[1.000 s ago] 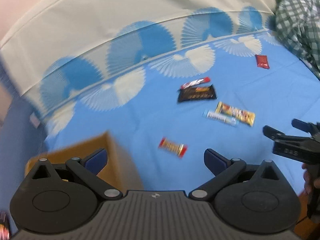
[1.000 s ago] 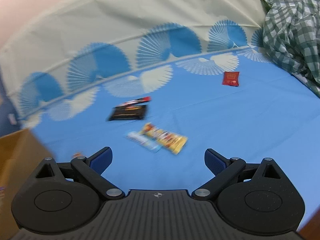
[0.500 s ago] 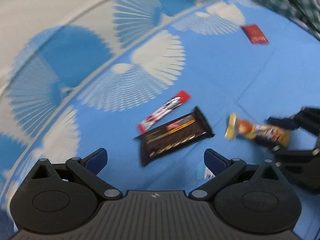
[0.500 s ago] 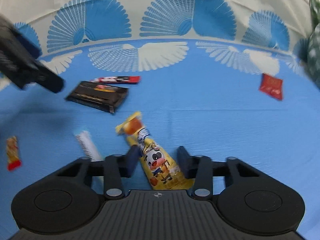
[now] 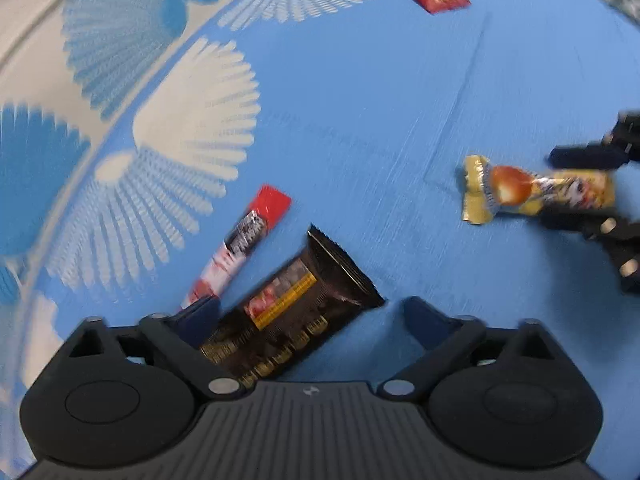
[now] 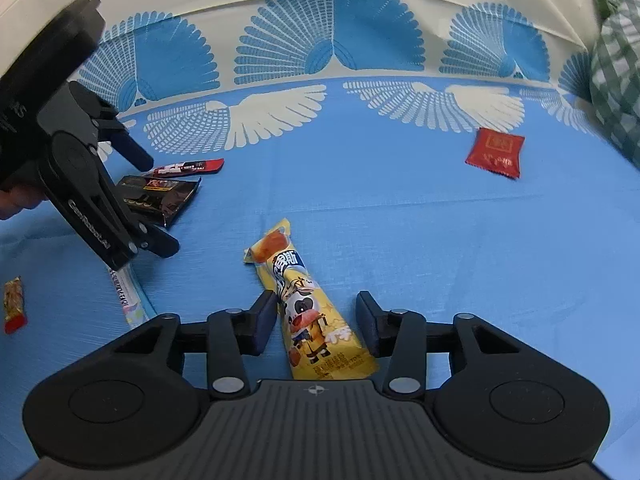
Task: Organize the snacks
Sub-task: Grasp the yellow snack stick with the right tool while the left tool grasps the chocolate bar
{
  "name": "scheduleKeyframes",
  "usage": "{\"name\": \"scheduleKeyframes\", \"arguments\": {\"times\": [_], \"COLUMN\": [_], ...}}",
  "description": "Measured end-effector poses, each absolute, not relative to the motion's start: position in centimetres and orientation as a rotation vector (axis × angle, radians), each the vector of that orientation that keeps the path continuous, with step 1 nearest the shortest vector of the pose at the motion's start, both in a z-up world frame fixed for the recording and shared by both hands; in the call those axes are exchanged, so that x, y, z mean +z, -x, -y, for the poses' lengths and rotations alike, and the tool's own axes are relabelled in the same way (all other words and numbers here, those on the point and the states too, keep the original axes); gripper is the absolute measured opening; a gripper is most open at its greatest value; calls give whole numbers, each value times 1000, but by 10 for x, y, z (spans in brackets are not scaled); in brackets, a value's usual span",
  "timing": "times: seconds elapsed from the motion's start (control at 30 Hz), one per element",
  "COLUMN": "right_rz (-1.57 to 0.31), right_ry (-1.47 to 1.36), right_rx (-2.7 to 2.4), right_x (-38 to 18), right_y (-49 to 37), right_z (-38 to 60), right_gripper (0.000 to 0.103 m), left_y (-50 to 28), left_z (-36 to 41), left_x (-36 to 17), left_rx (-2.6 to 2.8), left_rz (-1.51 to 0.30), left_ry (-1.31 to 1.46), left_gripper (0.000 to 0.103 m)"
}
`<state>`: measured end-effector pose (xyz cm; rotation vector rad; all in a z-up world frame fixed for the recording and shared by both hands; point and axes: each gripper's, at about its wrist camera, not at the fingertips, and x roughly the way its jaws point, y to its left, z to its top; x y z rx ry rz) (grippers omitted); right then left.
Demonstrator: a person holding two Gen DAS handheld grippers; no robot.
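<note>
Laid out on a bed (image 6: 400, 208) under a blue sheet printed with white and blue fan shapes: several wrapped snacks and two hand-held claws. Right claw (image 6: 316, 320): pointed down at a long yellow snack packet printed with a cartoon cow (image 6: 308, 304), which lay flat on the sheet between its two blue-padded fingers; jaws partly apart and opening, a gap visible on the right side of the packet, the left pad close against it or just beside it, so no firm hold could be made out. Left claw (image 5: 312, 312): jaws wide and closing, straddling a dark brown rectangular chocolate wrapper with gold lettering (image 5: 292, 312); the wrapper lay on the sheet between the fingers, its left edge near the left pad, the right pad well clear of it. Just beside that wrapper, on its far left side, lay a slim red-and-white stick packet (image 5: 240, 248), roughly parallel to it. A small red square sachet with gold print (image 6: 496, 152) lay well apart from the rest, toward the right of the bed. Near the left claw, seen from the right wrist view, a thin pale stick packet (image 6: 128, 296) lay partly under the claw's body, and a small red-and-orange candy wrapper (image 6: 14, 304) sat at the far left edge. A green-and-white checked cloth (image 6: 616, 80) was heaped at the right margin.
</note>
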<state>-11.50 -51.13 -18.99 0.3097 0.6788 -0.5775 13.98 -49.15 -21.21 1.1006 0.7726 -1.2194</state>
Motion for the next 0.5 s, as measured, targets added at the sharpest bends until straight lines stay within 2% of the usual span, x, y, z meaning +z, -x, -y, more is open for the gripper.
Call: {"name": "scheduleKeyframes", "arguments": {"times": [0.03, 0.07, 0.1, 0.13, 0.17, 0.2, 0.23, 0.3, 0.47, 0.5], "right_rz": [-676, -674, -677, -683, -686, -686, -685, -688, -699, -698], "right_ry": [-305, -295, -264, -230, -205, -193, -196, -224, -322, -339], "right_rx": [-580, -583, -588, -599, -606, -610, -617, -641, -692, -700], "right_x": [-191, -191, -192, -193, -193, -192, -191, -189, -178, -177], "right_y": [114, 113, 113, 112, 112, 113, 115, 123, 150, 155], "right_z": [511, 510, 506, 501, 497, 493, 490, 486, 472, 471], "right_gripper": [47, 47, 44, 36, 31, 20, 16, 16, 15, 16], "left_y": [-140, -139, -138, -136, -137, -138, -140, -140, -124, -123], "left_z": [487, 481, 474, 469, 463, 458, 453, 443, 420, 419], "left_x": [-210, -207, -203, -199, -195, -189, -183, -175, -153, -149], "left_rx": [-1206, -1212, -1205, -1190, -1176, -1177, -1187, -1160, -1103, -1107], "left_rz": [-767, -753, -739, -733, -756, -794, -856, -914, -802, -771], "left_ry": [-1073, -1058, -1043, -1028, -996, -957, -912, -841, -869, -876], "left_gripper": [86, 75, 59, 52, 34, 2, 0, 0, 0, 4]}}
